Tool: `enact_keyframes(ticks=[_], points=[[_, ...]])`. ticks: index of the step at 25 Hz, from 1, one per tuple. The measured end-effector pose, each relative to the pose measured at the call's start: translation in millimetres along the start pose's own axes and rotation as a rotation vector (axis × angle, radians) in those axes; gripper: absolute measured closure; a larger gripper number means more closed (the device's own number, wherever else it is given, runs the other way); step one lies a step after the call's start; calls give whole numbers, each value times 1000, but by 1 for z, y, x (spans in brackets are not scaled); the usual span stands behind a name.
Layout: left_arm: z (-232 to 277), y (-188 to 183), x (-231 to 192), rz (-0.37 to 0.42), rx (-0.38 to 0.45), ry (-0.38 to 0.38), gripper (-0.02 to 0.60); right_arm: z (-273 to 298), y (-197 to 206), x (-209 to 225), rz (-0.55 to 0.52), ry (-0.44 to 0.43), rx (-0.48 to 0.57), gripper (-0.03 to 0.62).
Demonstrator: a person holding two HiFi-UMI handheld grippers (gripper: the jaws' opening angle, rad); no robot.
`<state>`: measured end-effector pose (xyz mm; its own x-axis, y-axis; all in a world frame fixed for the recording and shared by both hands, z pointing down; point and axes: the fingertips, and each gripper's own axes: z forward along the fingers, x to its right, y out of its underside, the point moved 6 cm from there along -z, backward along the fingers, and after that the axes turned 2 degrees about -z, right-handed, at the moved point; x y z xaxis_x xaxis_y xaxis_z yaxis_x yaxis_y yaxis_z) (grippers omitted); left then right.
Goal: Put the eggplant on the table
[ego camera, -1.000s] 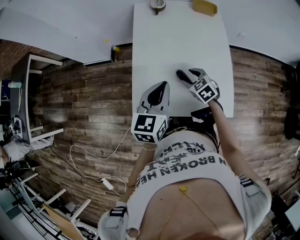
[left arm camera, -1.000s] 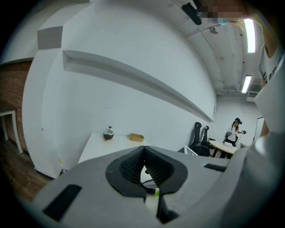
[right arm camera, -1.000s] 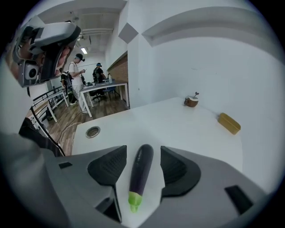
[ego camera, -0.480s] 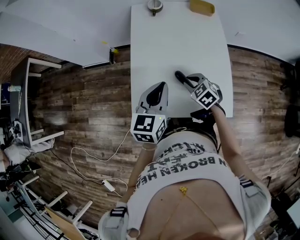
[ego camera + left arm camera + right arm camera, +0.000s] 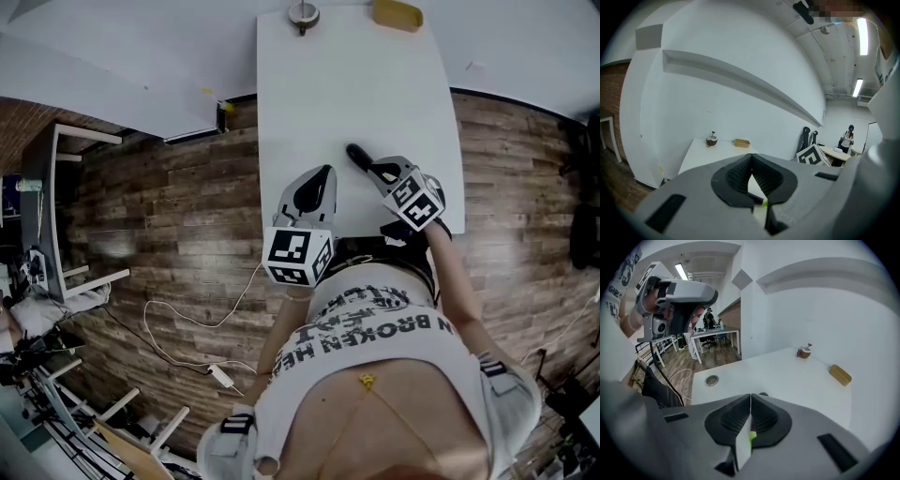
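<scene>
Eggplant (image 5: 357, 155): laid on counter (image 5: 309, 94); task is judged done.
Right gripper (image 5: 750, 398): just closed on nothing, since eggplant is let go.
Left gripper (image 5: 751, 159): shut, empty, not needed.

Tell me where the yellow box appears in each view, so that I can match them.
Head view: the yellow box is at the top edge, right of centre, on the far end of the white table.
Left gripper view: near the centre, slightly left, at the table's far end.
Right gripper view: at the right, at mid-height.
Shared landmark: the small brown bowl, left of the box in every view.
</scene>
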<state>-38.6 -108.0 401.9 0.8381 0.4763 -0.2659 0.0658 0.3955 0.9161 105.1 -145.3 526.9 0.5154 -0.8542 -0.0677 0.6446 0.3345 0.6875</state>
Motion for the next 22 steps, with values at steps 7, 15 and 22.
enact_keyframes(ticks=[7,15,22], points=[[1,1,3,3,0,14,583,-20,-16,-6,52,-15,85,585],[5,-2,4,2,3,28,583,-42,-39,-5,96,-23,176,584],[8,-3,12,15,5,39,583,-60,-53,-8,96,-18,254,585]])
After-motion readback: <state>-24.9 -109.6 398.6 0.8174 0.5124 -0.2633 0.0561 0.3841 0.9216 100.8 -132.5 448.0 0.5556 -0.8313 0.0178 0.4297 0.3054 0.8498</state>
